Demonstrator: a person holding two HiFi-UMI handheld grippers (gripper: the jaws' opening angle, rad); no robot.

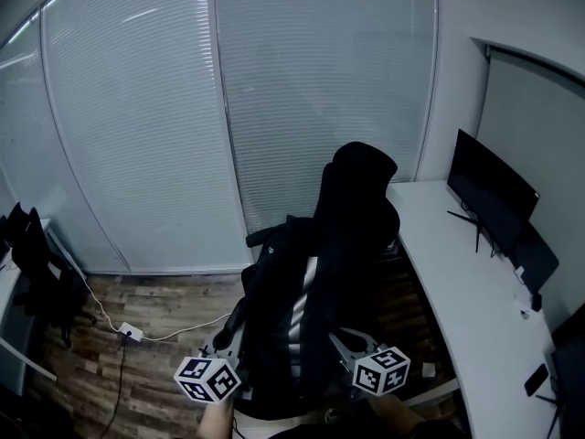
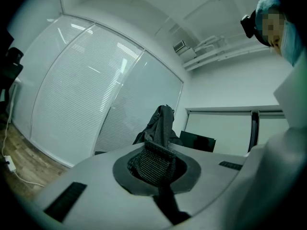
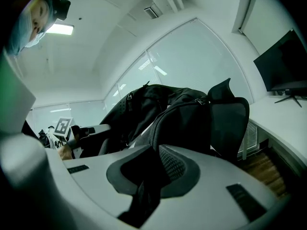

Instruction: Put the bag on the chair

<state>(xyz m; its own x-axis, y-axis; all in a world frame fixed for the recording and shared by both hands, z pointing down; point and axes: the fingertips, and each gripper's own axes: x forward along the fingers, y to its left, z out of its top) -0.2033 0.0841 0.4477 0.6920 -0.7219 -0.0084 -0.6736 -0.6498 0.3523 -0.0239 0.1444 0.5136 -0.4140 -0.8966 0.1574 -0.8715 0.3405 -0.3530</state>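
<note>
A black backpack (image 1: pixel 279 323) with a pale stripe down its middle stands upright in front of a black office chair (image 1: pixel 361 199); the chair seat is hidden behind it. My left gripper (image 1: pixel 233 346) is at the bag's lower left, shut on a woven black strap (image 2: pixel 154 163) of the bag (image 2: pixel 162 123). At the bag's lower right, my right gripper (image 1: pixel 343 344) is shut on another black strap (image 3: pixel 146 186). In the right gripper view the backpack (image 3: pixel 163 111) leans against the chair back (image 3: pixel 230 116). I cannot tell whether the bag rests on the seat.
A white desk (image 1: pixel 457 282) runs along the right with a monitor (image 1: pixel 489 186) on it. Glass walls with blinds (image 1: pixel 183 108) stand behind the chair. A white power strip (image 1: pixel 130 331) and its cable lie on the wooden floor. Another dark chair (image 1: pixel 37 263) is at far left.
</note>
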